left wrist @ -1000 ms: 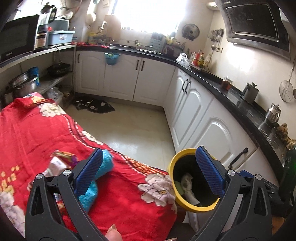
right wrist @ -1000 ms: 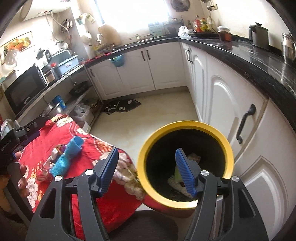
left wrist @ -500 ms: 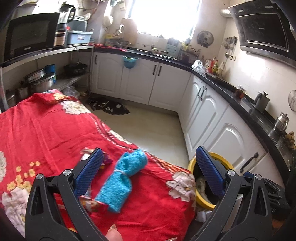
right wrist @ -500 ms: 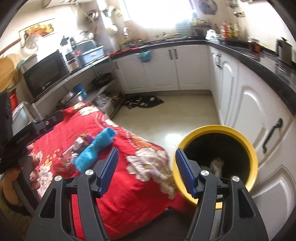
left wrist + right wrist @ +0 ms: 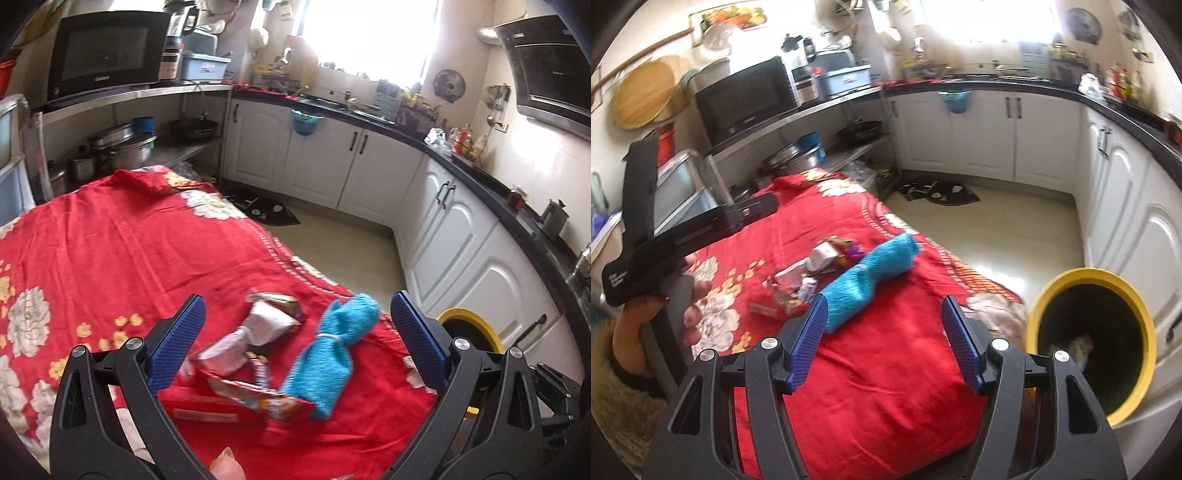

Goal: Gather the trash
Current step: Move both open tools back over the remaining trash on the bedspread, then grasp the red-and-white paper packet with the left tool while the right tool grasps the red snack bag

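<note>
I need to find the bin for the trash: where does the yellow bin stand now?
In the right wrist view the yellow bin stands at lower right, on the floor between the red tablecloth and the white cabinets.

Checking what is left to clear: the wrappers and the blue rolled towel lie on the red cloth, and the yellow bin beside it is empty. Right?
Not quite. The yellow bin is not empty: the right wrist view shows some crumpled trash already at its bottom. The rest holds: the wrappers and the blue rolled towel lie on the red cloth, with the bin beside it.
</note>
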The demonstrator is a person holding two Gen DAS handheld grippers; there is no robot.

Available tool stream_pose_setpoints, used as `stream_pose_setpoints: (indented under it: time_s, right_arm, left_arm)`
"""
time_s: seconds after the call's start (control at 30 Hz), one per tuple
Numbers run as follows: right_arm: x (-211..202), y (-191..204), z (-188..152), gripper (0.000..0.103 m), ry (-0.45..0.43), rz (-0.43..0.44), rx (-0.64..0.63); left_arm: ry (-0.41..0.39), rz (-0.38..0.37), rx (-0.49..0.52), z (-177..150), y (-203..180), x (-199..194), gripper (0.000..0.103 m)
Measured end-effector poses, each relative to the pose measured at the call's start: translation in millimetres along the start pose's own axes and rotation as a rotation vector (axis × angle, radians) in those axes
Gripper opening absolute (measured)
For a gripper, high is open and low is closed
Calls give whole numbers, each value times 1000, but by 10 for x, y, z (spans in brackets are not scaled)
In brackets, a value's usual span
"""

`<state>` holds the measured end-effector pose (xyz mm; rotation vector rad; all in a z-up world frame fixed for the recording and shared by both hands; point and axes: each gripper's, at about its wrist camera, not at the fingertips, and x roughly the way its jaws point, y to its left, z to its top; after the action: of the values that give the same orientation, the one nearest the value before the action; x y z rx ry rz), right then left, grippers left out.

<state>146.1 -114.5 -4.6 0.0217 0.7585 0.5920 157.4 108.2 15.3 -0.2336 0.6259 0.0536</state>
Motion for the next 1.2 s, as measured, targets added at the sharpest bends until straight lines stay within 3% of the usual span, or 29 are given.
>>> stream_pose_setpoints:
  time_s: [0.4, 0.6, 0.77, 1.03, 1.1, 1.2]
  right_arm:
    - [458, 480, -15, 61, 94, 99, -124]
    - [766, 677, -24, 61, 147, 121, -201]
    - [973, 825, -46, 61, 171, 139, -290]
    - [1377, 1002, -138, 45, 250, 139, -427]
    - [1431, 1007, -168, 30, 271, 141, -441]
    - [1440, 1012, -234, 23, 290, 149, -454]
  left_arm:
    - [64, 84, -57, -16, 629, 134, 92]
    - [127, 77, -91, -74, 931, 298, 92]
    - [195, 34, -113, -150, 1070, 437, 79]
    - [304, -61, -65, -211, 1044, 708, 62]
    - [328, -79, -52, -216, 1011, 780, 60]
    - [372, -111, -28, -230, 963, 903, 57]
